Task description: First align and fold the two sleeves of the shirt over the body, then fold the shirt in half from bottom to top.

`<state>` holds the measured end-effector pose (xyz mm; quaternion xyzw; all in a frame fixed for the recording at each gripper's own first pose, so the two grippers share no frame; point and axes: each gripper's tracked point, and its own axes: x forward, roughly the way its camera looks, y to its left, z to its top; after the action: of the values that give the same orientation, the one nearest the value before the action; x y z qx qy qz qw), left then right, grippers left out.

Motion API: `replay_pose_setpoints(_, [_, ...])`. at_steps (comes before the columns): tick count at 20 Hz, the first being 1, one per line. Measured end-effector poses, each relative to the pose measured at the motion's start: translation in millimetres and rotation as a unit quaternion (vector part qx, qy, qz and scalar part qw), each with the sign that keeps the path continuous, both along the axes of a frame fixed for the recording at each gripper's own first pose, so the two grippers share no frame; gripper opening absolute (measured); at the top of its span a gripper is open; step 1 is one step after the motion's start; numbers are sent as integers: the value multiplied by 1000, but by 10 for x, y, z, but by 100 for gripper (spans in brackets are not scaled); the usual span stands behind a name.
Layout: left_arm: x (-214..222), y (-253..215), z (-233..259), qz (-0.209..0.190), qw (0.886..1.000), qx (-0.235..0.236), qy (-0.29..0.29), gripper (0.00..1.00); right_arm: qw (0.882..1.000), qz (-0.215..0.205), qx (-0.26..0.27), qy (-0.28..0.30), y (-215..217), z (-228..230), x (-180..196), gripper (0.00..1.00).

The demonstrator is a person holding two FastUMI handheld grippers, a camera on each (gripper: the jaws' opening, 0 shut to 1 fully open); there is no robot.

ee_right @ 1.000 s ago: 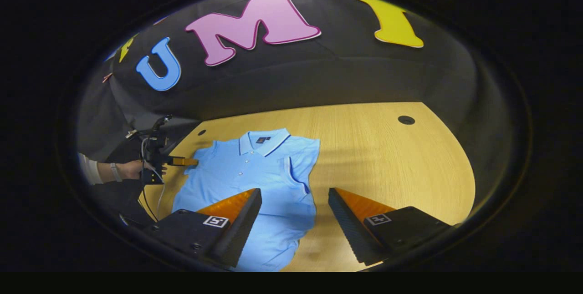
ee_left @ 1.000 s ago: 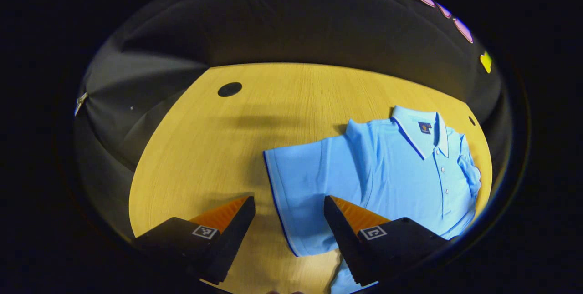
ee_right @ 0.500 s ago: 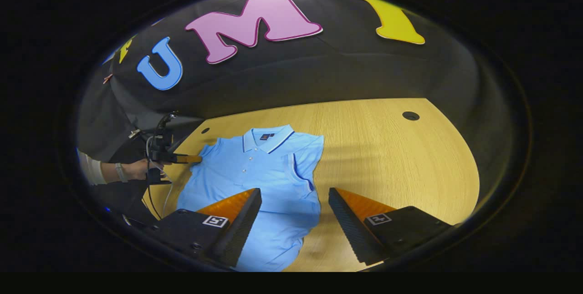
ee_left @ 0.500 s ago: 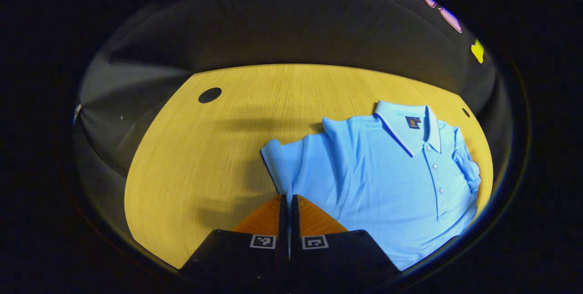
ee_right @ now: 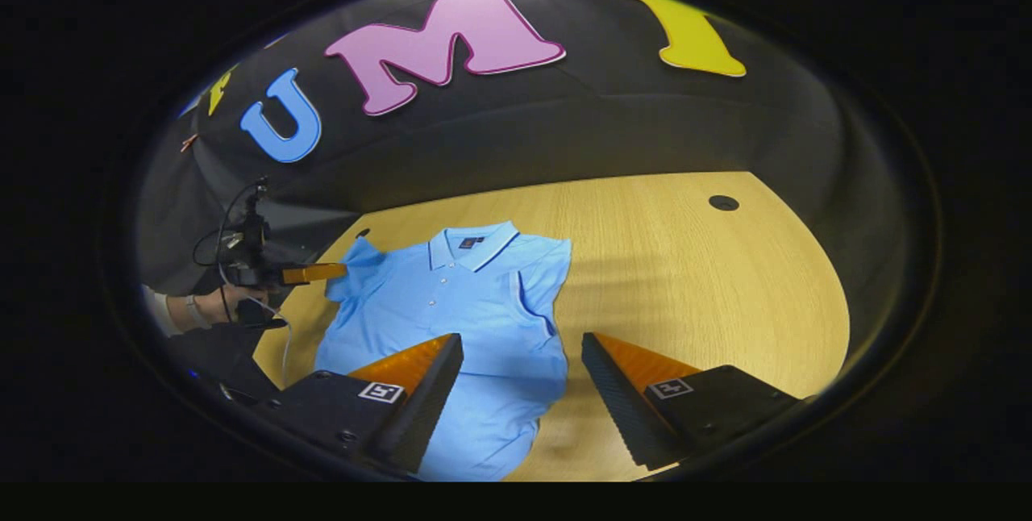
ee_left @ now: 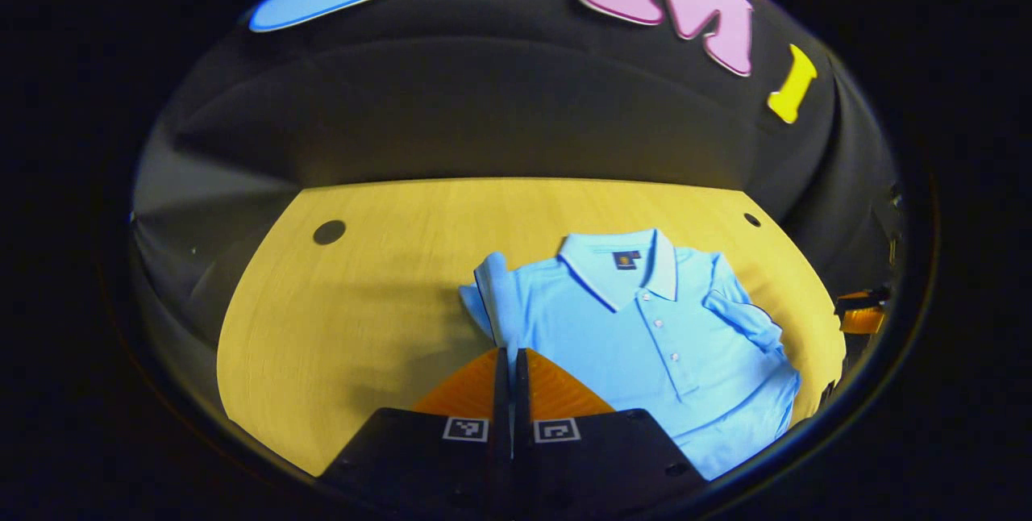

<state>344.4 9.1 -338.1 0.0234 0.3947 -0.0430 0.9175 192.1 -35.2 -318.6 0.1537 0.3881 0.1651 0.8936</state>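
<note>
I see both fisheye views bent hard toward the rims, the table [ee_left: 363,279] edge curving from 9 to 3 o'clock. Light falls from overhead: the wood and the shirt [ee_left: 637,335] are bright, the wall dim. Soft shadows lie on the wood at 9 o'clock of the shirt in the left gripper view. Focus is fair centrally, smeared near the rims.

Matt knit cloth shirt [ee_left: 637,327] on smooth, wood-grain table [ee_left: 363,295].
</note>
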Motion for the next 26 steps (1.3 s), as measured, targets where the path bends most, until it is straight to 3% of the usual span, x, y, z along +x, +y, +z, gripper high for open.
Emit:
replay_pose_setpoints(4, [-39,-151,-383,-9,999,16,48,7,1000,11,-8,0,47,-22,-82,93])
replay_pose_setpoints(5, [-77,-179,-503,-11,998,18,66,12,1000,13,-9,1,48,-34,-110,93])
replay_pose_setpoints(6, [-114,-193,-614,-14,996,22,84,9,1000,14,-9,4,48,-48,-142,93])
replay_pose_setpoints(7, [-137,-202,-724,-15,995,29,97,35,1000,15,-8,7,48,-59,-177,93])
replay_pose_setpoints(10, [-94,-201,-739,-6,995,32,90,80,1000,21,-11,11,42,-111,-266,93])
replay_pose_setpoints(14, [-200,-147,-269,13,999,26,42,88,999,34,-17,4,25,-104,-311,94])
replay_pose_setpoints(18, [-798,-71,416,49,999,-5,2,92,999,47,-16,3,51,-77,-437,94])
replay_pose_setpoints(22, [-1880,-143,339,79,991,-78,71,95,996,74,8,40,270,-139,-898,95])
replay_pose_setpoints(26, [-2813,-221,-80,76,982,-88,148,96,994,56,25,86,443,-277,-1503,95])
